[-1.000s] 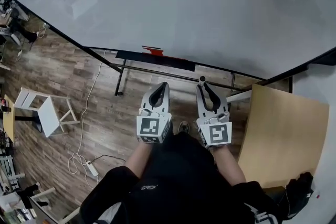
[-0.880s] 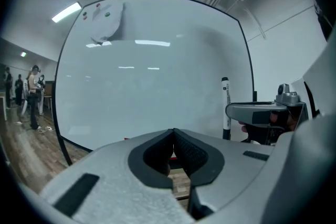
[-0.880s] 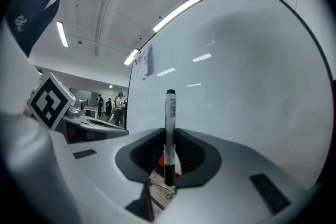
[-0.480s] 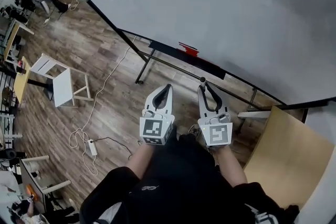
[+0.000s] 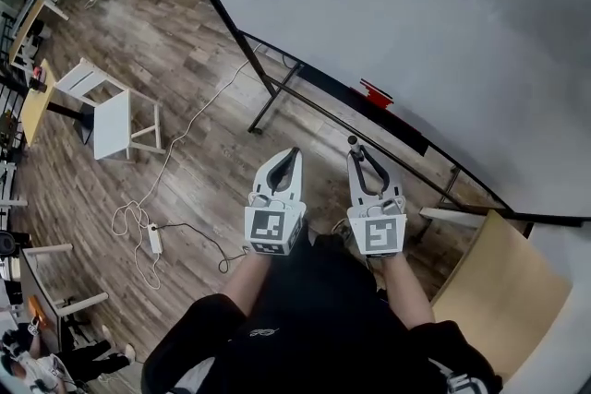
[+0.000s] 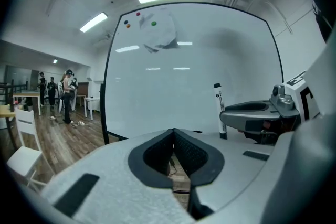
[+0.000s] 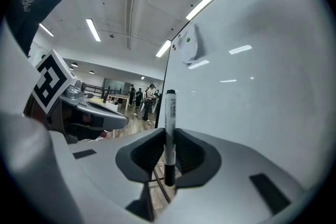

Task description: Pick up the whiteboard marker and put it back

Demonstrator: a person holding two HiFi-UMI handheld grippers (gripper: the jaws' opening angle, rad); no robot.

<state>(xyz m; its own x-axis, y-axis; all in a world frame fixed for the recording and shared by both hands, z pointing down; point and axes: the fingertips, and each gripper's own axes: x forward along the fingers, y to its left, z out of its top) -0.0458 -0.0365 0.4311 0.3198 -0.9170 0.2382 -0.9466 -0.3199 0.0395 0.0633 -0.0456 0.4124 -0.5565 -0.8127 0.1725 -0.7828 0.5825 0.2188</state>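
Note:
A white whiteboard marker (image 7: 169,128) with black ends stands upright between the jaws of my right gripper (image 7: 169,152), which is shut on it. In the head view its tip (image 5: 352,142) pokes out past the right gripper (image 5: 362,163), and in the left gripper view the marker (image 6: 218,110) rises beside the right gripper's body. My left gripper (image 5: 286,163) is held level with the right one, shut with nothing in it (image 6: 174,144). Both point toward the big whiteboard (image 5: 443,41). A dark tray (image 5: 369,111) runs along the board's lower edge with a red eraser (image 5: 376,92) on it.
The board's black frame legs (image 5: 277,92) stand on a wooden floor. A white stool (image 5: 106,115) and a power strip with cable (image 5: 153,240) lie to the left. A light wooden tabletop (image 5: 503,291) sits at my right. People stand far off in the room (image 6: 67,94).
The head view has swung: the whiteboard and its tray have shifted up and to the right in the picture, and the wooden table has slid lower right. Both grippers keep their pose.

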